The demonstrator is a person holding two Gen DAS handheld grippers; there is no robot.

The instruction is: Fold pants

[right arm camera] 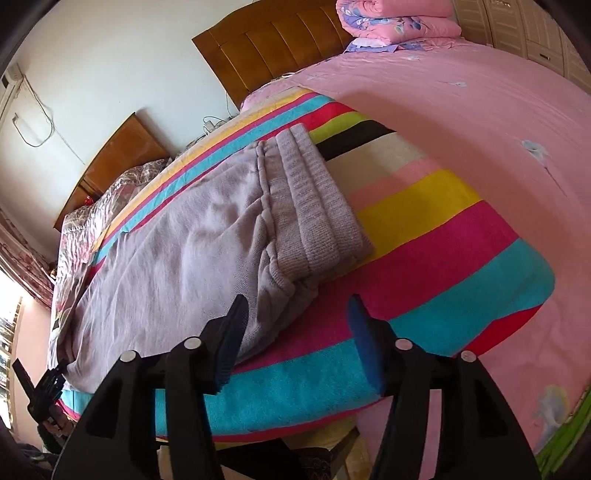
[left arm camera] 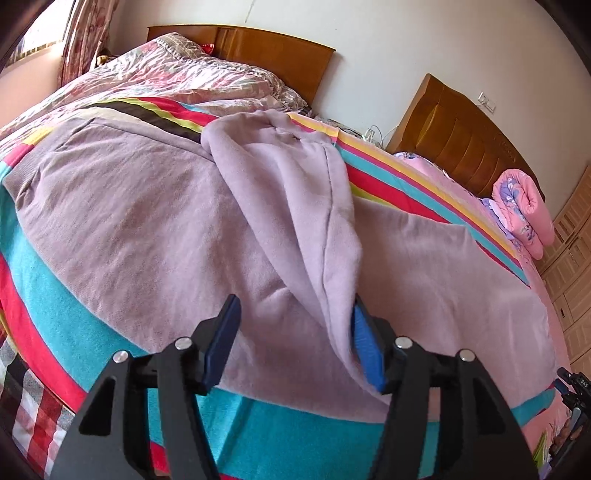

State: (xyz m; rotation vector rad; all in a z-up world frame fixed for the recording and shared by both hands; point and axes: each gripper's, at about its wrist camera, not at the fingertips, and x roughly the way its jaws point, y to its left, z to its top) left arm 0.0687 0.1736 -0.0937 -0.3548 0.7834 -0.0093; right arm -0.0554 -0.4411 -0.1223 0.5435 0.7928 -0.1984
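Lilac fleece pants (left arm camera: pixel 147 206) lie spread on a striped blanket (left arm camera: pixel 48 295) on the bed. A leg is turned back over them in a raised fold (left arm camera: pixel 295 206) that shows the fleecy inside. My left gripper (left arm camera: pixel 294 301) stands open over the near hem, and the fold's edge rests against the right blue pad (left arm camera: pixel 364 343) without being pinched. In the right wrist view the pants (right arm camera: pixel 177 258) end in a ribbed waistband (right arm camera: pixel 317 206). My right gripper (right arm camera: pixel 297 300) is open just off the waistband's near corner, above the blanket (right arm camera: pixel 424 258), with nothing between its fingers.
Two wooden headboards (left arm camera: pixel 461 147) (left arm camera: pixel 258 51) stand against the far wall. A folded pink quilt (right arm camera: pixel 399 18) lies on the pink sheet (right arm camera: pixel 461 110), and a floral quilt (left arm camera: pixel 166 70) covers the other bed. Cream wardrobes (left arm camera: pixel 572 277) line the right side.
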